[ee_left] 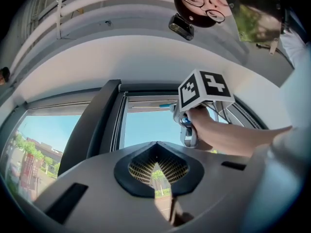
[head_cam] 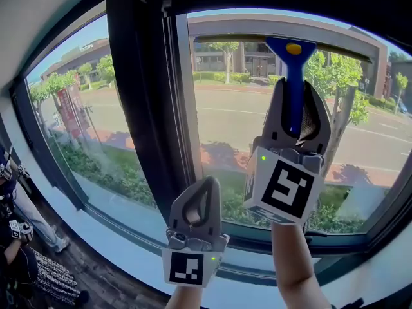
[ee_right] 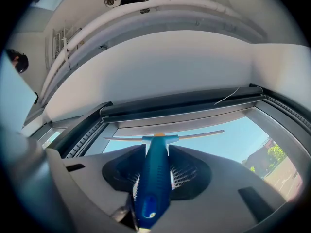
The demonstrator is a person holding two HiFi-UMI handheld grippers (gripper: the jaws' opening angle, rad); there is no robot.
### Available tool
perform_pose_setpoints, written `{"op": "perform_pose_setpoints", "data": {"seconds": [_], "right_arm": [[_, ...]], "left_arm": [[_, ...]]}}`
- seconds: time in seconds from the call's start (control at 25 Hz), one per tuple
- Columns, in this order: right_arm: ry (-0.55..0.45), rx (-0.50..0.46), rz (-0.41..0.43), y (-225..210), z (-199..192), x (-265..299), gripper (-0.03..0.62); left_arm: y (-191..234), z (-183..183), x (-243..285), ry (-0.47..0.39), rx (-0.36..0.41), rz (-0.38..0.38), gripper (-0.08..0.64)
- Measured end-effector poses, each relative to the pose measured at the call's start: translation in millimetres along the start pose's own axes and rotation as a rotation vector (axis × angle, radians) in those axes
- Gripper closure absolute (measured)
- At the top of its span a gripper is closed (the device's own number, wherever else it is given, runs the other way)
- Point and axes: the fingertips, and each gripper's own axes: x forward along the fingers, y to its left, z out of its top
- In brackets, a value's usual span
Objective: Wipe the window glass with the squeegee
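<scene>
Blue plastic with a yellow dot at its head, the T-shaped squeegee [head_cam: 293, 76] stands upright in your right gripper [head_cam: 296, 89], whose jaws are clamped on the handle. The thin blade [head_cam: 244, 39] lies level across the window glass [head_cam: 225, 127], just under the top frame. Your right forearm [head_cam: 293, 262] reaches straight up from below, and the gripper points upward. Your left gripper [head_cam: 207, 182] sits lower and further left, in front of the sill. It also points up, jaws pressed together with nothing between them, just right of the dark vertical window post [head_cam: 138, 95].
</scene>
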Motion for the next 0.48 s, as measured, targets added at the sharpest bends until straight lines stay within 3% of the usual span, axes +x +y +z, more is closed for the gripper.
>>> {"op": "perform_pose_setpoints", "data": {"seconds": [0.48], "right_arm": [[-0.009,-0.023,-0.03,21,1,32,0.443]], "left_arm": [[13,-6,-7,0.006,-0.024,-0.002,0.557]]}}
